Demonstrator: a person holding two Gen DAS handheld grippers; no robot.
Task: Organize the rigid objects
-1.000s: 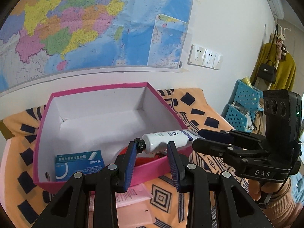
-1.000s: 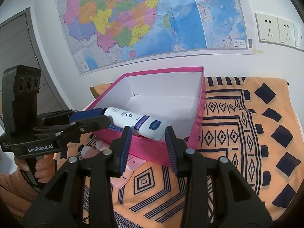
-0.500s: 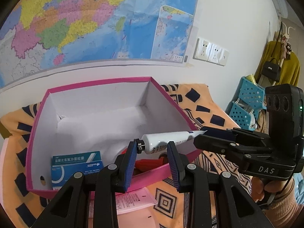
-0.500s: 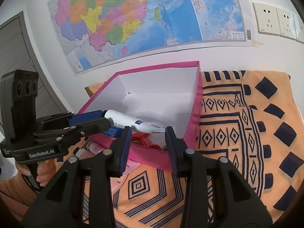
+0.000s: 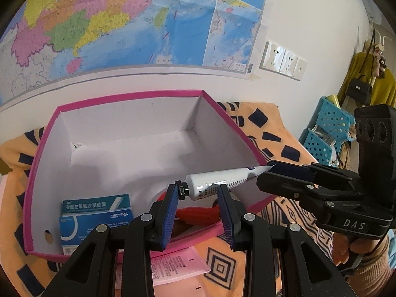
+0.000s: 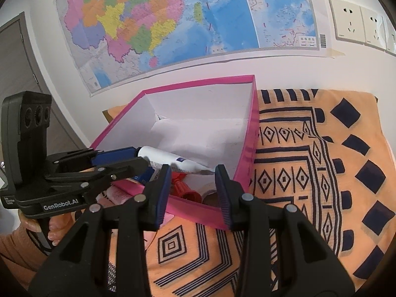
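White tube (image 5: 217, 182) of plastic, small black cap on one end and flat crimped tail on the other, hangs level over the near part of the pink box (image 5: 128, 96), just above a red ribbed thing (image 5: 198, 214) lying on the box floor. Sits strung between both tools: cap end in the left gripper (image 5: 199, 195), pressed against the blue ribbed pad of one finger – jaws drawn in and pinching that end, as the right wrist view shows from the side, where the tube juts out from between the tips. Reaches with its crimped tail to the tips of the right gripper (image 6: 191, 178); lies across the gap between those fingers, yet cannot tell whether the pads truly press on it or only stand beside it. Holds, inside the white-lined box, a blue medicine carton (image 5: 96, 212) upright in the near left corner, well apart from the tube. Rests – box and all – on an orange cloth (image 6: 309, 173) with dark blue diamonds and stripes. Shows a pink leaflet (image 5: 178, 264) flat on the cloth just outside the near box wall, under the left fingers. Behind, a coloured wall map (image 5: 123, 19) and a row of white sockets (image 5: 282, 60)
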